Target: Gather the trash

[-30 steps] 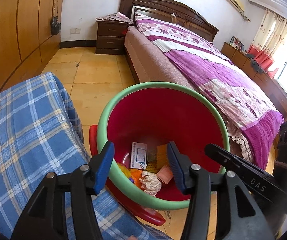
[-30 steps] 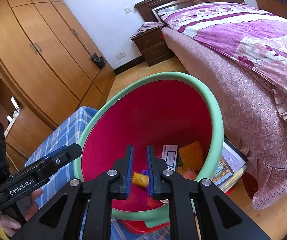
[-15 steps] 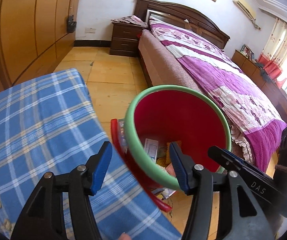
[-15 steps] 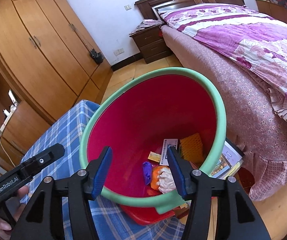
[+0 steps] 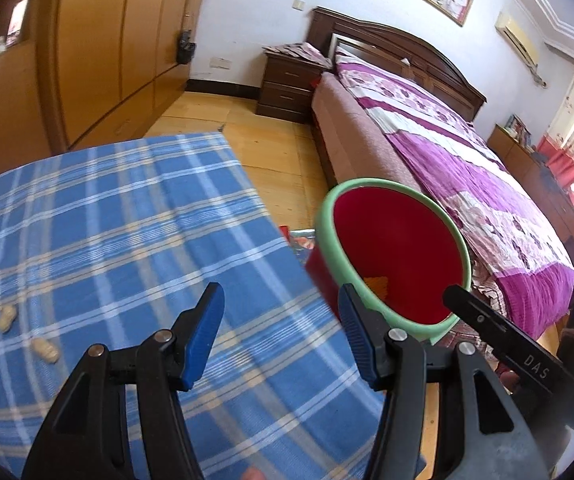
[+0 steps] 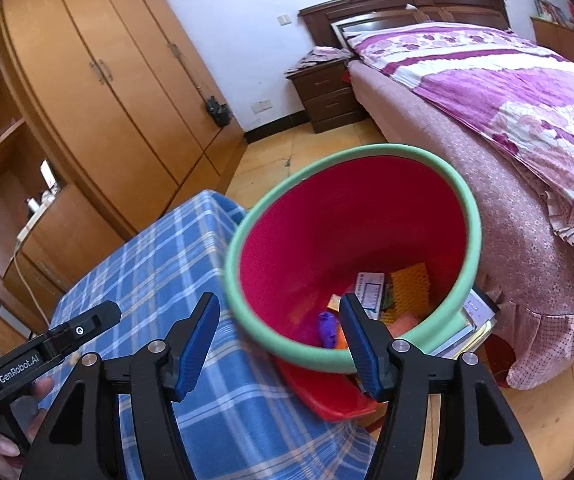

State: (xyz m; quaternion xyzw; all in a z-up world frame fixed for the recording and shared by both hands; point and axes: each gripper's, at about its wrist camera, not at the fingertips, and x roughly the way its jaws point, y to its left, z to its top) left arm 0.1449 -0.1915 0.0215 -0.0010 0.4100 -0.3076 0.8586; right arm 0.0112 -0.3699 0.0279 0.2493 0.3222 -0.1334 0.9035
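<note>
Two peanuts lie on the blue plaid tablecloth as the left gripper hangs over the table's edge, its jaws apart and empty. Just beside the table stands the red trash bin with its pale green rim, holding a white carton, an orange mesh piece and a purple scrap. Over its near rim the right gripper has just been opening, and nothing sits between its blue pads. A bed with a purple quilt fills the far side.
</note>
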